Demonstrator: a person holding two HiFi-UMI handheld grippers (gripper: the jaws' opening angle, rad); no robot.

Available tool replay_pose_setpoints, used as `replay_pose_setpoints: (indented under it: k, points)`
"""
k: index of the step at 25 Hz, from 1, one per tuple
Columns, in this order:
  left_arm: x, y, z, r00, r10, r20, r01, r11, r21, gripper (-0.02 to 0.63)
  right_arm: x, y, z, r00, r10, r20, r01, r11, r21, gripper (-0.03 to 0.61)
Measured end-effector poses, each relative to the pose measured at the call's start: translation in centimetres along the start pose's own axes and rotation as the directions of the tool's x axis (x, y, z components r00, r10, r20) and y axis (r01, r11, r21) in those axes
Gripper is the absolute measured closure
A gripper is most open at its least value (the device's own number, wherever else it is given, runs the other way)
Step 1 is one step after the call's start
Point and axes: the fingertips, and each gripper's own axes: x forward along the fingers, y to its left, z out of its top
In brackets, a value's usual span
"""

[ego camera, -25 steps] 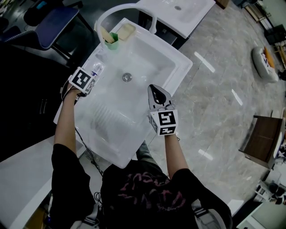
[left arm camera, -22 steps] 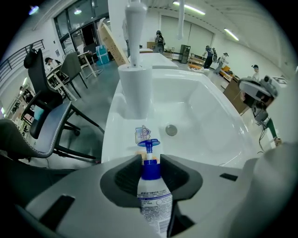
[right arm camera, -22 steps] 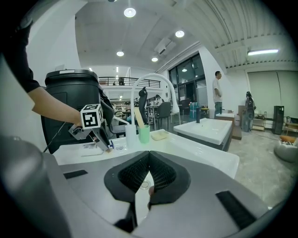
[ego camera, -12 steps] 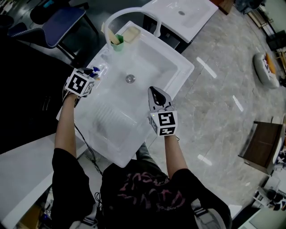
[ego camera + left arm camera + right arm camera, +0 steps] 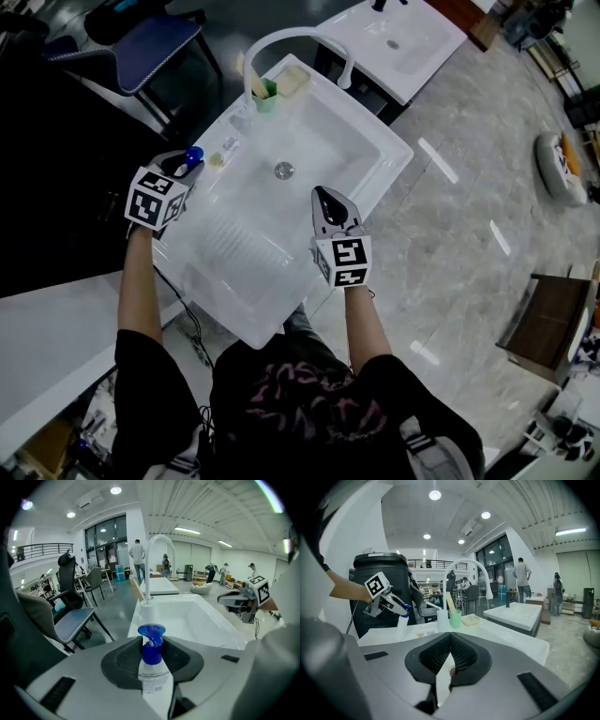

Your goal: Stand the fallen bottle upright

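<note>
A clear bottle with a blue pump top sits between the jaws of my left gripper, which is shut on its neck. In the head view that gripper hangs over the sink's left rim, with the blue top showing at its tip. In the right gripper view the bottle is close to upright by the rim; I cannot tell whether its base touches. My right gripper hovers over the basin's near right side, jaws shut on nothing.
The white sink has a drain and a ribbed drainboard. An arched white faucet, a green cup with sticks and a pale sponge stand at its far end. A small yellowish bit lies on the left rim. A chair stands beyond.
My left gripper has risen and tilted, bringing the bottle from lying on the rim to nearly upright with its blue top up. The right gripper has stayed about where it was.
</note>
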Motion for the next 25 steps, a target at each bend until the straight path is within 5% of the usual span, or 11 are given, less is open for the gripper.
replay_pose_setpoints:
  k: [13,25]
  points:
    - [-4.6,-0.2,-3.6,0.992,0.058,0.109,-0.05,0.996,-0.073,0.485,-0.4,3.4,0.5,0.999,0.051,-0.007,-0.051,0.998,-0.029,0.565]
    - [-4.5,-0.3,-3.9,0.991,0.066,0.121,-0.055,0.994,-0.09,0.469,-1.0,3.8,0.7,0.999,0.046,0.0,-0.046,0.998,-0.034,0.565]
